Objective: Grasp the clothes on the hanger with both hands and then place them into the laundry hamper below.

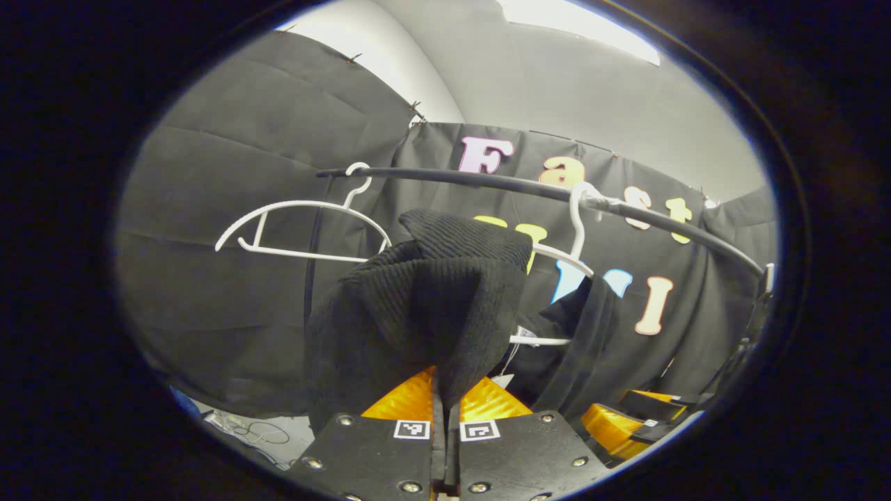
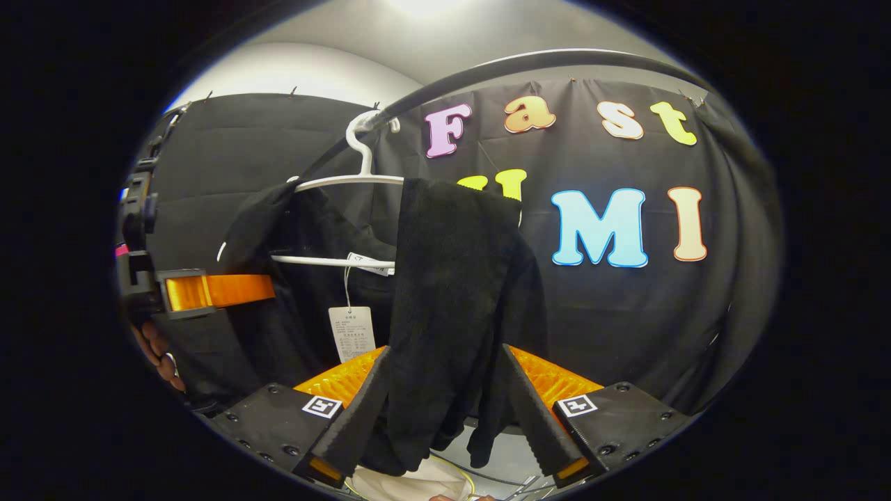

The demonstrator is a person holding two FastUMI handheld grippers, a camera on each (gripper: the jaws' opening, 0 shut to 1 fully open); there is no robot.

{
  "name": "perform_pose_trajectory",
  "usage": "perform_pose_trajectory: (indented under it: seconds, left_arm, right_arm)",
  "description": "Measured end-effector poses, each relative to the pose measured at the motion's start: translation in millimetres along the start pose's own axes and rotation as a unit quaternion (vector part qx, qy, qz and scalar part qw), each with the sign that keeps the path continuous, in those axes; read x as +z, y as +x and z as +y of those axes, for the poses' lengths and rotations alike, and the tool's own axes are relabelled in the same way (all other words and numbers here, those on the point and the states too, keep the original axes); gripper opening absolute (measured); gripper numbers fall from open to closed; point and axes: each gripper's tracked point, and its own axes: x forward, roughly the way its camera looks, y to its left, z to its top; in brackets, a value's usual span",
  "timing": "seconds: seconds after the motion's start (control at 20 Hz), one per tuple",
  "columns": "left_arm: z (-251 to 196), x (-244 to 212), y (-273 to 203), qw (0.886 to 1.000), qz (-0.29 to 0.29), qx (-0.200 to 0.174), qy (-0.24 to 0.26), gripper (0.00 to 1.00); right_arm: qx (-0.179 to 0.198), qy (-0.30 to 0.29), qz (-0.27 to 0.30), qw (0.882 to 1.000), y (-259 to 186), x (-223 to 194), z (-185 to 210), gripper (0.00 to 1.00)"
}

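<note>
**Both tools at the black garment on the rail**

Nearest in the left gripper view, the left tool (image 1: 445, 400) has its orange fingers (image 1: 407, 398) drawn almost together, clenched on a bunched fold of the black knit garment (image 1: 424, 313). The cloth rises from between the fingers in a ribbed hump and fills the middle of that view. Behind the hump, a white hanger (image 1: 299, 229) hangs bare from the black rail (image 1: 529, 186) on the left side. Farther along the rail a second white hanger (image 1: 576, 229) carries the rest of the dark cloth, its lower bar showing below the hump. At the lower right of this view the right tool (image 1: 626, 424) shows as orange and black parts, partly hidden behind the hanging cloth.

In the right gripper view, the right tool (image 2: 445, 410) stands with its fingers (image 2: 539, 417) spread wide apart, released. A long strip of the garment (image 2: 452, 292) hangs down between them; whether either finger touches it cannot be told. Just behind, the garment drapes over the white hanger (image 2: 348, 182), which hooks onto the rail (image 2: 487, 69) above. A paper tag (image 2: 351, 332) dangles on a string below the hanger's lower bar. At the left edge of this view the left tool (image 2: 209, 291) reaches in sideways against the dark cloth, with a hand (image 2: 156, 355) just below it. The booth wall lies behind everything.
</note>
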Motion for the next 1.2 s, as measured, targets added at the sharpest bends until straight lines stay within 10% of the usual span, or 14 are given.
perform_pose_trajectory:
  seconds: [0.7,1.05,1.2]
  left_arm:
    - [-0.8,-1.5,-0.5,0.999,0.011,-0.037,0.003,0.00]
    - [2.1,2.8,-7.6,0.999,0.012,-0.044,0.027,0.00]
    - [3.3,3.4,-8.9,0.998,0.015,-0.046,0.031,0.00]
  right_arm:
    - [-0.034,-0.040,-0.011,0.999,61.9,25.6,34.3,0.96]
    - [-0.017,-0.011,-0.009,1.000,76.3,24.0,19.4,0.10]
    - [-0.007,0.021,-0.011,1.000,66.6,27.2,11.4,0.05]
